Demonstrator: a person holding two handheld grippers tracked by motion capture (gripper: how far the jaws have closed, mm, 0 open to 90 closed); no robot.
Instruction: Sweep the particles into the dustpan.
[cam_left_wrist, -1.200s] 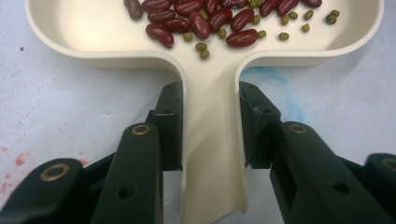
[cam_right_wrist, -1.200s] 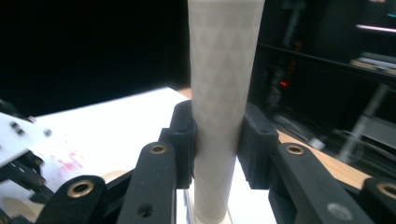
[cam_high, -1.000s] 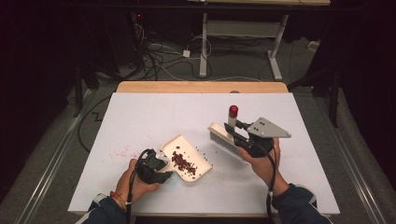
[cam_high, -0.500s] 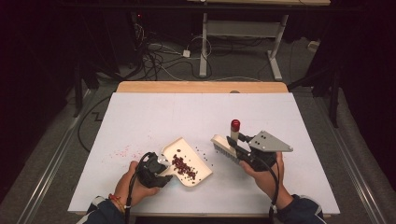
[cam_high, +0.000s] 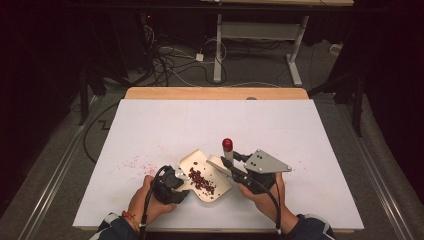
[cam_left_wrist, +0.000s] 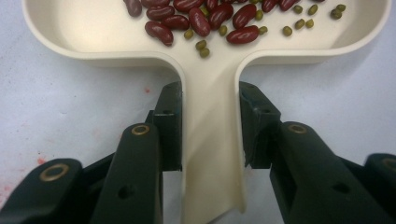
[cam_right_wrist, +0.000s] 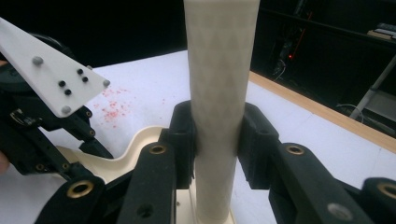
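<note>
with the left gripper (cam_left_wrist: 210, 135) clamped on the dustpan (cam_high: 207, 175) handle, keep it flat while the right gripper (cam_right_wrist: 217, 140), closed on the brush (cam_high: 227, 150), sweeps beans (cam_left_wrist: 201, 21) gently inward.

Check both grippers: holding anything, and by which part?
Left gripper clamps the dustpan by its handle. Right gripper clamps the brush by its pale handle shaft.

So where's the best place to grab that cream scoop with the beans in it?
By its narrow flat handle, coming from the tail end, away from the bowl. The handle is slim enough to fit between the left gripper fingers, and squeezing its two side edges keeps the scoop level so the beans stay in.
</note>
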